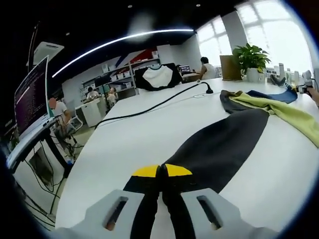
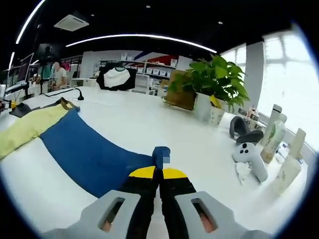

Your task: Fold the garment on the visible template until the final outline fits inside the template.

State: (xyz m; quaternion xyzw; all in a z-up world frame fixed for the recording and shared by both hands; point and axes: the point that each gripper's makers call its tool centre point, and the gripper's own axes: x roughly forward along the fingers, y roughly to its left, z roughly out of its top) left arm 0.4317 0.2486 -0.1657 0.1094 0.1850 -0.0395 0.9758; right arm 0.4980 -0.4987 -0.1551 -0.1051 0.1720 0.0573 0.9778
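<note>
White table [image 1: 124, 144] in an open office carries the garment [image 1: 234, 134], spread long with dark, yellow-green and blue panels. Left gripper [image 1: 162, 174] is pinched shut on its dark end; right gripper [image 2: 159, 172] is pinched shut on the blue end [image 2: 89, 149]. No template is discernible, and folding looks barely begun.

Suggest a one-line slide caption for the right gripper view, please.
Right gripper, jaws shut, pinching the blue end of the garment on the white table beside a potted plant.
</note>
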